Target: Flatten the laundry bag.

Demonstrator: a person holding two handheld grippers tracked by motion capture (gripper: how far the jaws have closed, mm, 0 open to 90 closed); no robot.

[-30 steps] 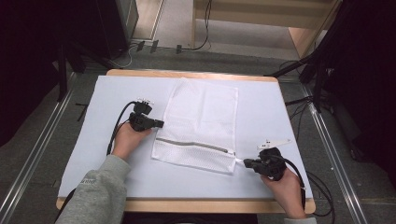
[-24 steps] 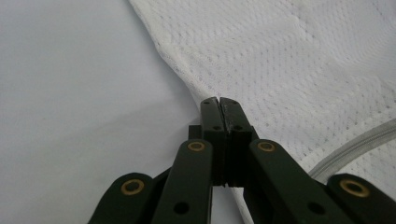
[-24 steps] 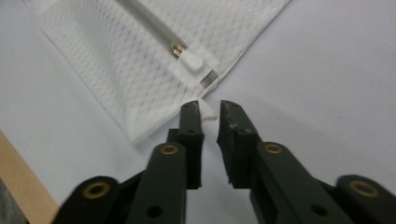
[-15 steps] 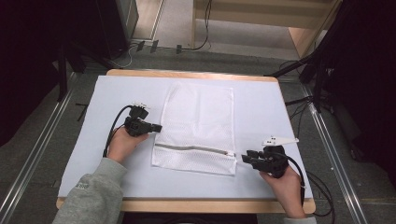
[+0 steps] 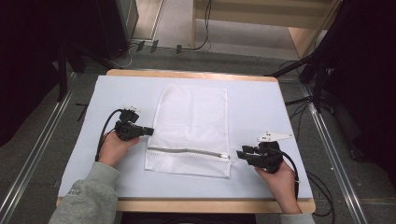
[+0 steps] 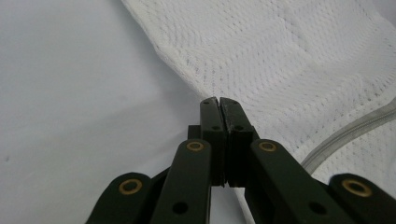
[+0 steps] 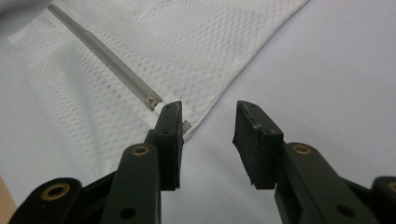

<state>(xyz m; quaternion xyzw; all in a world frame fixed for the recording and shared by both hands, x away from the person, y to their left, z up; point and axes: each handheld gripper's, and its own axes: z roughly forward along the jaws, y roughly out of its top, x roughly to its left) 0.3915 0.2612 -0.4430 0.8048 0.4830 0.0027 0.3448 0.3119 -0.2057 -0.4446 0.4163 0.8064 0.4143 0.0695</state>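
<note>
Jaws flank white mesh bag (image 5: pixel 191 130).

My high view looks forward and down from above the near side, taking in the whole desk (image 5: pixel 261 107). My left gripper view rides low over its jaws, very close to the bag (image 6: pixel 289 51). My right gripper view sits as close, facing the zipper (image 7: pixel 102 58). All three share the bag.

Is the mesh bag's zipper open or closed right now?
Closed: the zipper on the mesh laundry bag runs unbroken, its slider at the end beside the right gripper.
</note>
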